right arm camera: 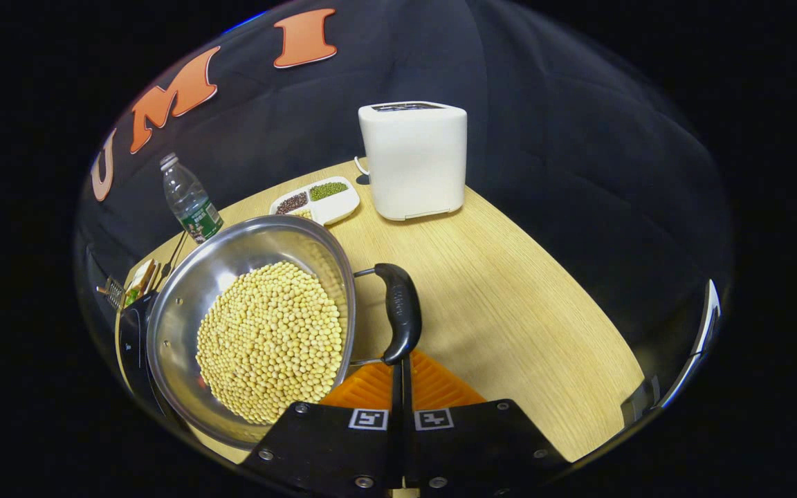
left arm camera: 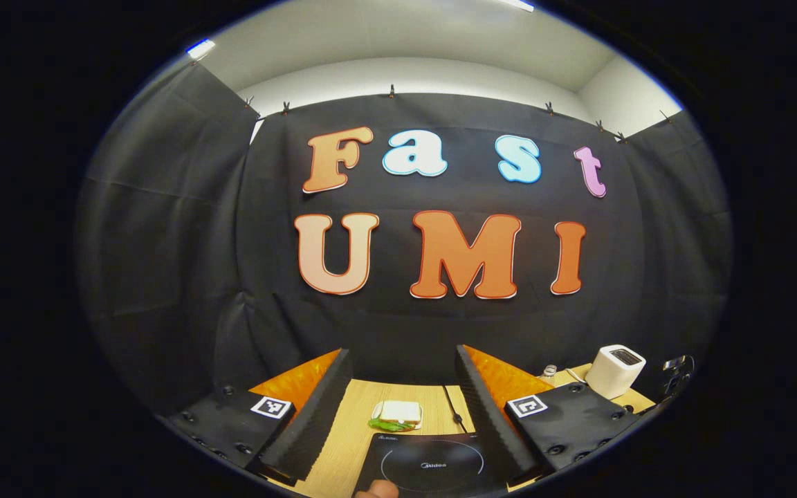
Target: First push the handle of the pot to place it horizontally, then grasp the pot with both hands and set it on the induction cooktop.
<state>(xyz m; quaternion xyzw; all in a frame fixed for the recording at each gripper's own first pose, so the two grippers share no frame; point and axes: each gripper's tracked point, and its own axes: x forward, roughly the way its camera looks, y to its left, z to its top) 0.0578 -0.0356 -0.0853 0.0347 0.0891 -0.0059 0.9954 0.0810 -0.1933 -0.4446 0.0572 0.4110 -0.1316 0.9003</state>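
One pot holding soybeans; tray with beans.

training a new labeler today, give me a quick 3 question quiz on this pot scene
1. True or false: the left gripper is open.
2. What fills the pot? A) rice B) yellow beans C) water
3. What white appliance stands on the table beyond the pot's handle?

Key:
1. True; its fingers stand wide apart above the induction cooktop.
2. B.
3. The toaster. The right gripper has its fingers closed together just below the handle's end.
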